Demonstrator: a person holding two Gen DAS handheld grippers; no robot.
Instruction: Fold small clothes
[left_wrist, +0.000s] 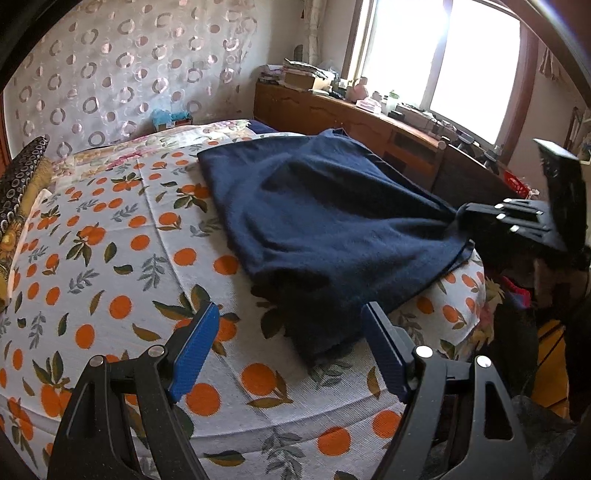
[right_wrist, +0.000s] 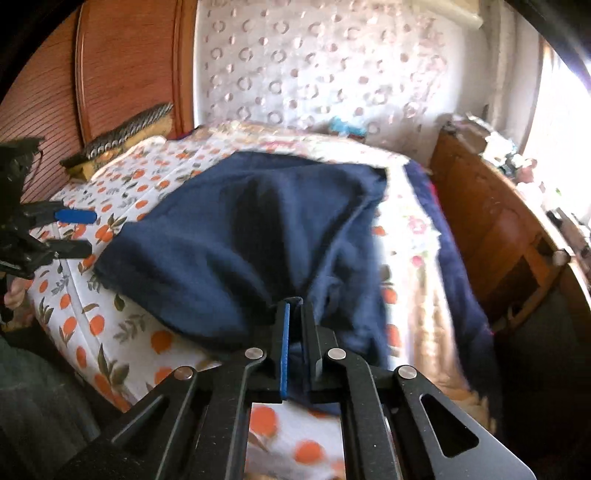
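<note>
Navy garment (right_wrist: 236, 236) pinched in my right gripper (right_wrist: 295, 306), mid-fold; left gripper (left_wrist: 291, 325), jaws spread, must catch the near corner.

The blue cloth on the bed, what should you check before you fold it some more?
1. Right gripper pinching the blue cloth: ok, its jaws are shut on a bunched edge.
2. Left gripper ready to grab: ok, jaws open, nothing between them.
3. Left gripper touching the cloth: not ok, the near corner lies just ahead of its fingertips.
4. Cloth lying flat: not ok, it is pulled up into a ridge toward the right gripper.
5. Room on the orange-print sheet: ok, bare sheet shows beside the cloth.
6. How many layers are pinched: cannot tell.
</note>
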